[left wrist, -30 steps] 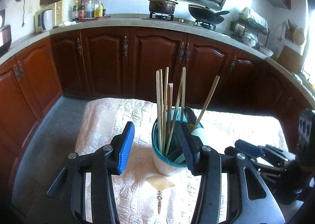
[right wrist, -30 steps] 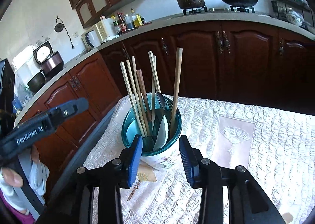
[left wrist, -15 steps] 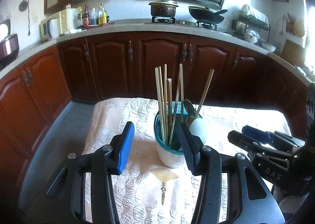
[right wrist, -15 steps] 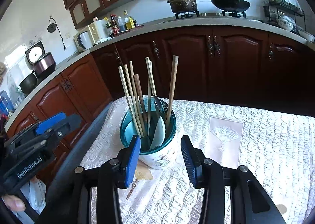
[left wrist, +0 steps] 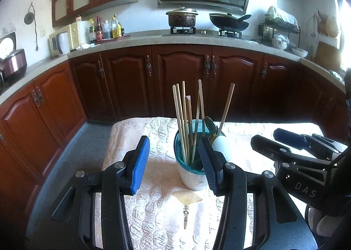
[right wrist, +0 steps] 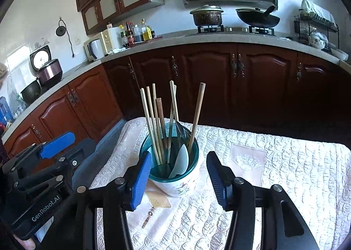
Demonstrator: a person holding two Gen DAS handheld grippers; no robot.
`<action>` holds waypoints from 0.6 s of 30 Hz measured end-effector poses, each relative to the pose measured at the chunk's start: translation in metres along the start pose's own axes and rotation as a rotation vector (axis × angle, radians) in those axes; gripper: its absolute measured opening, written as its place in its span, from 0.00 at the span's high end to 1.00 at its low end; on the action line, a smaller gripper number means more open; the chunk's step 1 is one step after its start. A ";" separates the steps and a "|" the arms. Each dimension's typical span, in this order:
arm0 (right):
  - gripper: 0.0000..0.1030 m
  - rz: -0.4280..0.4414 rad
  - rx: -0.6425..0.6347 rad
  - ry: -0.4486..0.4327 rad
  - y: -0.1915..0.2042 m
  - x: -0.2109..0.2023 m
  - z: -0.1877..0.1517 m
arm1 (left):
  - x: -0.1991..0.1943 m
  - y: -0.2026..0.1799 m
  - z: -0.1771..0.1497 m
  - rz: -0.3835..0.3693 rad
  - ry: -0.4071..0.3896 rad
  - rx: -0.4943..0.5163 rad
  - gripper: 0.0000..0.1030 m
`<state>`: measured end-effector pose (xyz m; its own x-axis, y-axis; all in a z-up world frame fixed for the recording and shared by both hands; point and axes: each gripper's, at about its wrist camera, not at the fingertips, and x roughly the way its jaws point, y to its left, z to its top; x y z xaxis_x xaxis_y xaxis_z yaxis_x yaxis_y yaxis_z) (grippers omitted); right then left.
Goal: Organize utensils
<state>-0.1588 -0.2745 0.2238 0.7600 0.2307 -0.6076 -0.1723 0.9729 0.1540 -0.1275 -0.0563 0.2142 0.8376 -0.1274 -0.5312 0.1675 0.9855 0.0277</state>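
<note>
1. One utensil cup (right wrist: 175,180) is seen upright on the quilted cloth (right wrist: 285,173), below the cabinets (right wrist: 208,78).
2. Seven chopsticks (right wrist: 196,116) are counted in the cup, beside a white spoon (right wrist: 181,162).
3. The left gripper (left wrist: 173,162) and right gripper (right wrist: 178,175) are held released near the cup, nothing grasped.

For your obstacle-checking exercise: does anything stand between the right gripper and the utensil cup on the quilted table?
Nothing visible does. The right gripper is open, its jaws either side of the utensil cup, with only bare quilted cloth nearby.
</note>
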 end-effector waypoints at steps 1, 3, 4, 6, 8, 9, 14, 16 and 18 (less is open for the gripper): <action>0.51 -0.002 -0.001 0.001 0.001 0.000 0.001 | 0.000 0.000 0.000 -0.001 -0.002 -0.001 0.55; 0.51 -0.004 -0.001 0.001 0.001 -0.001 0.002 | -0.003 0.000 0.000 0.001 -0.007 -0.004 0.55; 0.50 -0.005 -0.002 -0.001 0.003 -0.002 0.002 | -0.004 0.000 0.000 0.001 -0.009 -0.006 0.55; 0.49 -0.010 -0.006 -0.002 0.003 -0.001 0.003 | -0.005 0.000 0.001 0.000 -0.012 -0.010 0.55; 0.48 -0.011 -0.008 -0.003 0.004 -0.002 0.004 | -0.006 0.001 0.001 0.002 -0.015 -0.014 0.55; 0.48 -0.010 -0.009 -0.003 0.004 -0.002 0.004 | -0.007 0.002 0.001 0.003 -0.017 -0.015 0.55; 0.48 -0.015 -0.014 -0.001 0.004 -0.001 0.002 | -0.007 0.005 0.002 0.007 -0.021 -0.025 0.55; 0.48 -0.016 -0.015 0.002 0.004 -0.001 0.003 | -0.007 0.006 0.002 0.010 -0.022 -0.027 0.55; 0.47 -0.019 -0.019 0.004 0.004 -0.001 0.003 | -0.007 0.007 0.002 0.012 -0.023 -0.031 0.55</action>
<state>-0.1581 -0.2704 0.2276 0.7608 0.2125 -0.6132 -0.1701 0.9771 0.1275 -0.1310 -0.0482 0.2194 0.8511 -0.1176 -0.5116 0.1416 0.9899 0.0080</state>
